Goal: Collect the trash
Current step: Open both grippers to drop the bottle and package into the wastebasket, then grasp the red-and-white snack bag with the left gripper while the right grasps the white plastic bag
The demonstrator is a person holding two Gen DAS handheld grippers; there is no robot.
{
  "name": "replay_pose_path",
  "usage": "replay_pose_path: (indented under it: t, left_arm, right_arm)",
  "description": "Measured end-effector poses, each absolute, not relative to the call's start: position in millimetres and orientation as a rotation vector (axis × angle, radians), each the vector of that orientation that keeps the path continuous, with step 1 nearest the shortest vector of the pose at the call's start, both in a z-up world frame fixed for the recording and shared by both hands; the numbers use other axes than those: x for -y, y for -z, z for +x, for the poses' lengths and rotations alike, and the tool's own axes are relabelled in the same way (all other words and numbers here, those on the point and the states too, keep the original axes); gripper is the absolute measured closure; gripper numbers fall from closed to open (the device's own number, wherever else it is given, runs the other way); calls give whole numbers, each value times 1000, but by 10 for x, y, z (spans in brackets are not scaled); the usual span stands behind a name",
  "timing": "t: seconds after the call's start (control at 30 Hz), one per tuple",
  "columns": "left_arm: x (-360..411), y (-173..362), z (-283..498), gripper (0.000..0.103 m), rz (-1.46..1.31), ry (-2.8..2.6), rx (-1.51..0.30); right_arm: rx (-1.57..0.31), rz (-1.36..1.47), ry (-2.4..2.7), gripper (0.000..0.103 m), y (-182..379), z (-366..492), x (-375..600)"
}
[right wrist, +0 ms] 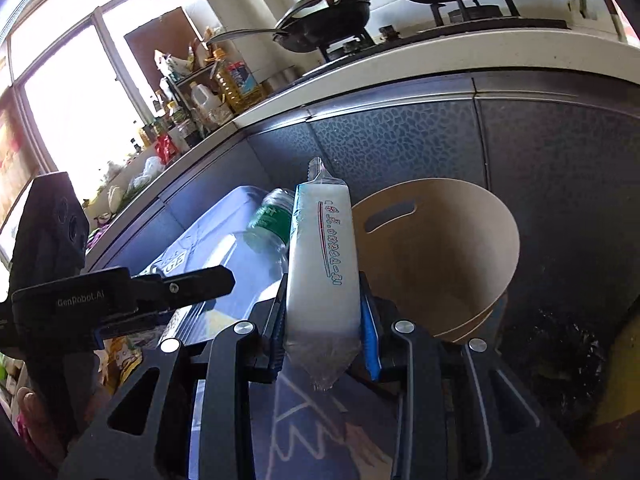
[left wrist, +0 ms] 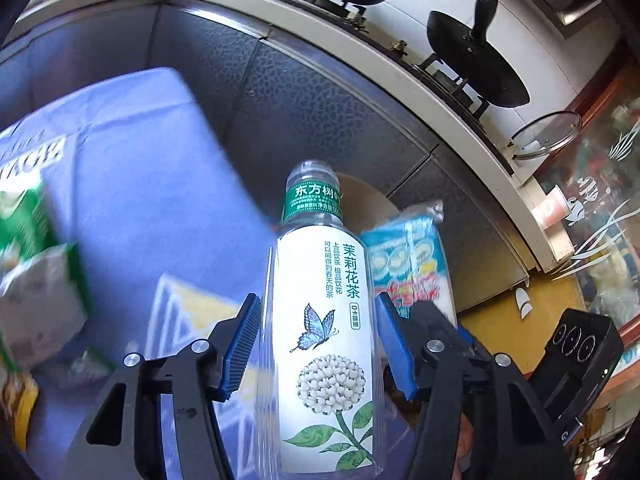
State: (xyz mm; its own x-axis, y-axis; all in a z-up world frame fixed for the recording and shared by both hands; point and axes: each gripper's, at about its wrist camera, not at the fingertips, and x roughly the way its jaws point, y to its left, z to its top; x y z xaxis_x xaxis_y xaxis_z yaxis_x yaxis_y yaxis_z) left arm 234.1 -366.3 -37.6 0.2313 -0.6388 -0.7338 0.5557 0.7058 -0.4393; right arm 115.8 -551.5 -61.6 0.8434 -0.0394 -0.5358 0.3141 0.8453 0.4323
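Note:
My left gripper (left wrist: 318, 344) is shut on a clear plastic tea bottle (left wrist: 322, 320) with a white label, a butterfly and a green neck band. The bottle stands upright between the blue pads, above the blue tablecloth (left wrist: 132, 184). My right gripper (right wrist: 322, 332) is shut on a white plastic packet (right wrist: 324, 276), held upright. The packet shows in the left wrist view (left wrist: 408, 264) just right of the bottle. The bottle's neck shows in the right wrist view (right wrist: 270, 220) left of the packet. A beige bin (right wrist: 440, 256) with a handle slot stands open just beyond both.
Green and white cartons (left wrist: 36, 272) and other packets lie on the cloth at the left. Dark cabinet fronts (right wrist: 400, 136) and a counter with a stove and woks (left wrist: 472, 56) stand behind. The left gripper's body (right wrist: 60, 280) is at the left.

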Motion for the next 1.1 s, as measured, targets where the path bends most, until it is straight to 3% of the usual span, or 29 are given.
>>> replay_pose_path:
  t: [0.13,0.23,0.27,0.43,0.6,0.77,0.9,1.1]
  left_arm:
    - [4141,378,2525,44,-61,851,-1060]
    - [4503,521,2682,43,-10,850,-1181]
    - [4546,567,2708,45,-8,844,-1208]
    - [4382,446,2680,45,-45,827,-1149]
    - [3929,97,2290,45,-10,838,-968]
    - [3299,-90,1772,45,31,800,-832]
    - [2611,-105,1399,45,30,736,-786]
    - [1441,-88,958,45,17,577,-777]
  right_arm:
    - [-607,614,237,66,753,1315,5803]
    - [-590,645,306,36,792,1304,5938]
    - [-583,655,317,34,797,1288,5960]
    - [-529,666,342,34,783,1125,5964]
    - [-456,627,324,37,610,935,5762]
    - [-423,567,218,51,439,830,5370]
    - [-478,507,74,58,408,937,4893]
    - [-591,432,-136,59,491,1125,4068]
